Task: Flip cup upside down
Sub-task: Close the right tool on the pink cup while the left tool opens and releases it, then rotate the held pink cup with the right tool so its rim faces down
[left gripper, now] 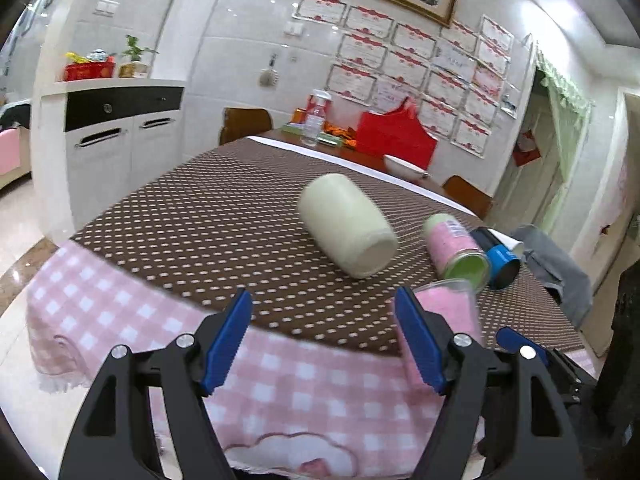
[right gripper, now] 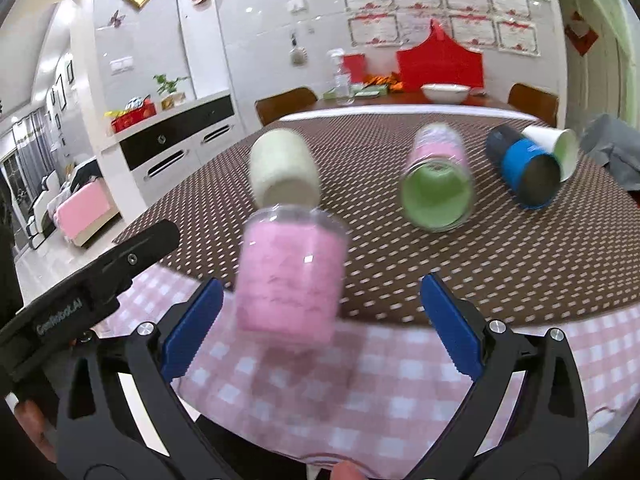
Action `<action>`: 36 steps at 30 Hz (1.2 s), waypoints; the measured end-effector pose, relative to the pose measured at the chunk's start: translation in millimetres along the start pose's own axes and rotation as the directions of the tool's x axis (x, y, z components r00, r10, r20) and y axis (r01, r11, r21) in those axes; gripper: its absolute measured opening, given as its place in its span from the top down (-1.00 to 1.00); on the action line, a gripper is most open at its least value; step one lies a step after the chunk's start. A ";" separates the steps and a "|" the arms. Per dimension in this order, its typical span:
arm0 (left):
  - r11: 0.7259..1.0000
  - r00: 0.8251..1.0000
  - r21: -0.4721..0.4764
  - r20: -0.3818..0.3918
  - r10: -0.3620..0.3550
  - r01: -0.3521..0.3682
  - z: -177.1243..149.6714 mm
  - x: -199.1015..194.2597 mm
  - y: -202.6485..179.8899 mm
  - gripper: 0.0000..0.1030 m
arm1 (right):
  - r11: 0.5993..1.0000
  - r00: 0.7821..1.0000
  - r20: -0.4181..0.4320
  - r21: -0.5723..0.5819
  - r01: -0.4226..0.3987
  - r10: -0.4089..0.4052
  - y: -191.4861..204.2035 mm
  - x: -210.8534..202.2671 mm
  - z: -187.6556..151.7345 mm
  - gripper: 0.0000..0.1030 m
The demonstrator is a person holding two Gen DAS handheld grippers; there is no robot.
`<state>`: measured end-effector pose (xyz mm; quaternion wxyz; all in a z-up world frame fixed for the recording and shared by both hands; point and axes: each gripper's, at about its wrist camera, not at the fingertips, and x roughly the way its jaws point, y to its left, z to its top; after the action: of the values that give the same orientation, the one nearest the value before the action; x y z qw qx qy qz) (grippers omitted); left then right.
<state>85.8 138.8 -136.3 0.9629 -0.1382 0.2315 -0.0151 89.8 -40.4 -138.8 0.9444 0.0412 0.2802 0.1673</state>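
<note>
The pink cup (right gripper: 290, 276) is seen blurred above the counter (right gripper: 500, 264) edge, between the wide-open jaws of the right gripper (right gripper: 320, 320), not clamped. The left gripper (left gripper: 324, 340) is spread wide, holding nothing.

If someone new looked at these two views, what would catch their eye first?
Probably the blurred pink cup, standing between the open right gripper fingers, near the table's front edge. Behind it, a cream cup, a green-lined pink cup and a blue cup lie on their sides on the dotted brown cloth.
</note>
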 end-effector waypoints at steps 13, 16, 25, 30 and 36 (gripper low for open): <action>0.999 0.999 -0.033 -0.027 0.028 -0.029 -3.4 5.2 28.6 -0.41 | 1.000 0.999 -0.042 -0.013 0.009 -0.010 13.0 22.0 -7.7 -0.48; 0.999 0.999 -0.025 -0.028 0.029 -0.030 -3.9 5.4 28.1 -0.42 | 1.000 0.998 -0.063 -0.005 0.007 -0.007 10.5 26.4 -10.3 -0.40; 1.000 0.999 -0.013 -0.041 0.026 -0.026 -7.9 7.7 20.2 -0.42 | 1.000 0.999 -0.035 0.011 0.000 0.000 -4.7 7.8 -4.3 -0.17; 1.000 0.999 0.002 -0.048 0.019 -0.019 -8.7 10.0 11.5 -0.42 | 1.000 0.999 -0.041 -0.002 0.002 -0.002 -12.9 -1.8 5.3 -0.17; 1.000 0.998 0.021 -0.056 0.003 -0.002 -8.5 13.2 -1.4 -0.41 | 1.000 0.994 -0.109 -0.001 0.016 -0.017 -27.8 0.7 14.6 -0.17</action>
<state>93.9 133.9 -149.0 0.9573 -0.1276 0.2585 -0.0203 106.4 -66.1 -131.6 0.9290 0.0296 0.3317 0.1615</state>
